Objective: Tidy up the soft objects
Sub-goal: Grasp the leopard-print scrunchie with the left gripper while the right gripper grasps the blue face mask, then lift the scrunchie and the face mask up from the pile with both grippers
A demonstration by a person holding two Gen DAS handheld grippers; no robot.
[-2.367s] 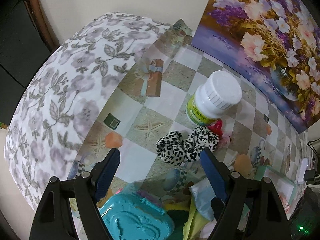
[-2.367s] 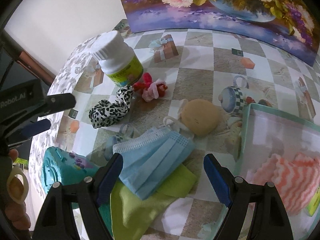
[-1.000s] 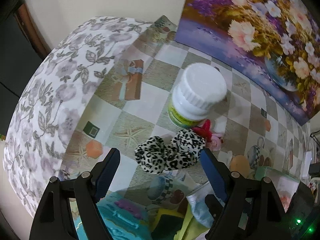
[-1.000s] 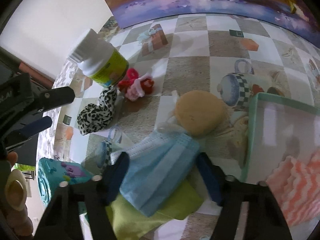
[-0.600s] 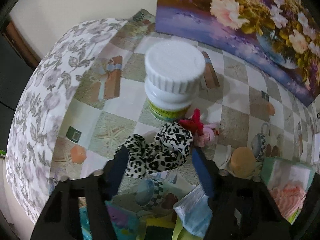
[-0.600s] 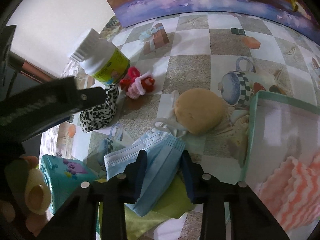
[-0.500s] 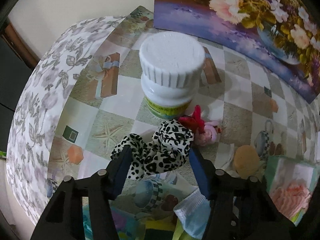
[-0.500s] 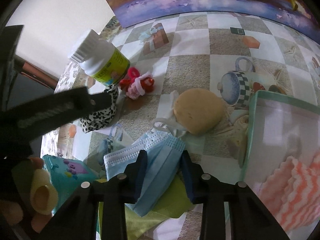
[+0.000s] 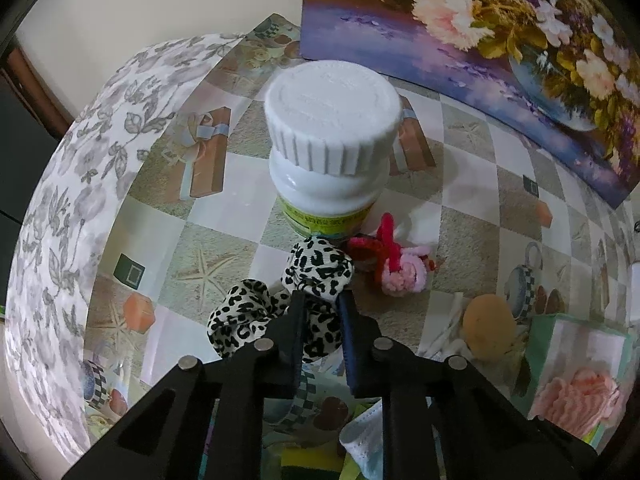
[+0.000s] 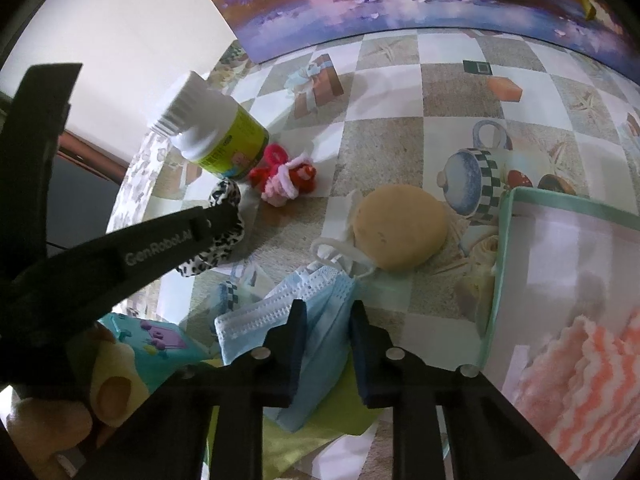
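A leopard-print scrunchie (image 9: pixel 240 314) lies on the checked tablecloth in front of a white bottle (image 9: pixel 332 152). My left gripper (image 9: pixel 322 304) points steeply down; its jaws are closing and pinch the scrunchie's right loop. In the right wrist view the same gripper (image 10: pixel 226 216) reaches across onto the scrunchie (image 10: pixel 212 256). My right gripper (image 10: pixel 328 312) is closing too, and a blue face mask (image 10: pixel 276 304) is bunched between its pads. The mask rests on a lime-green cloth (image 10: pixel 320 432).
A red and pink fuzzy toy (image 10: pixel 286 180) and a tan round sponge (image 10: pixel 400 232) lie mid-table. A mint-rimmed box (image 10: pixel 500 260) at the right holds a pink-and-white cloth (image 10: pixel 592 380). A teal toy case (image 10: pixel 156 340) sits at the lower left. A flower painting (image 9: pixel 480 20) leans behind.
The left gripper came down over the scrunchie and its jaws went from wide to pinching it. The right jaws narrowed around the mask and bunched it, staying in place.
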